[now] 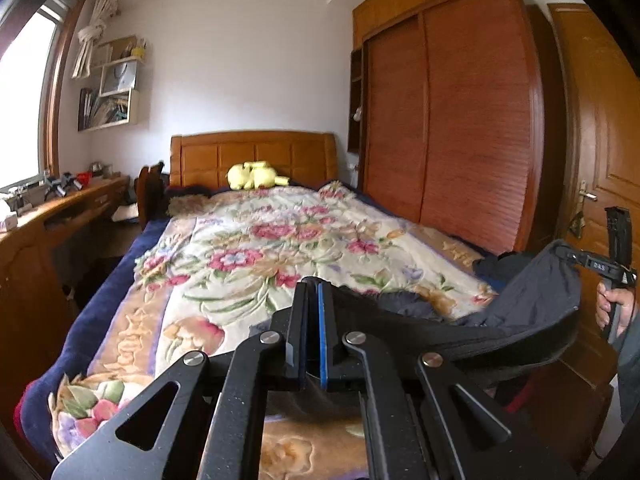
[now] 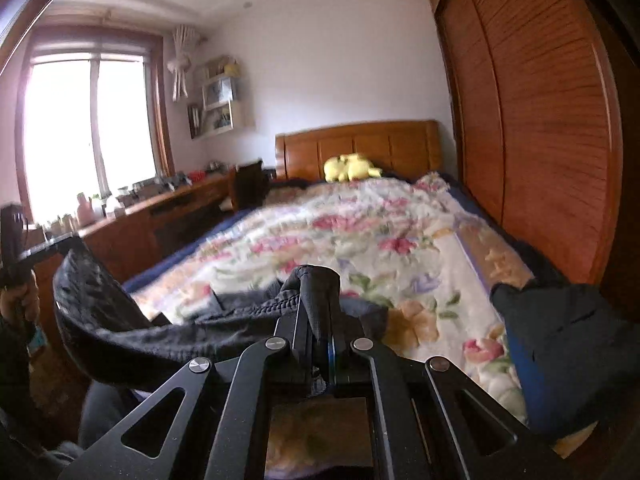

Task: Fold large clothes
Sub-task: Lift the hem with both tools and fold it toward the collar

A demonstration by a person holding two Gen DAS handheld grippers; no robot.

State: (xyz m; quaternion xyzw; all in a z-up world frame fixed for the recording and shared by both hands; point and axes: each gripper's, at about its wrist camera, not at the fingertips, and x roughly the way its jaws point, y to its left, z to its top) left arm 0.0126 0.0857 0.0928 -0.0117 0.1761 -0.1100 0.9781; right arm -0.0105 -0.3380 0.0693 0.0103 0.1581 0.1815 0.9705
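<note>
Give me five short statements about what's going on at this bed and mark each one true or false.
1. Both grippers are shut on the dark garment. True: the left gripper and the right gripper each pinch its cloth.
2. The garment lies flat on the floral blanket. False: it hangs stretched between the two grippers.
3. A yellow plush toy sits by the headboard. True.
4. The wardrobe doors stand open. False: they are closed.
5. The window is on the wardrobe's side. False: it is on the opposite side, above the desk.
</note>
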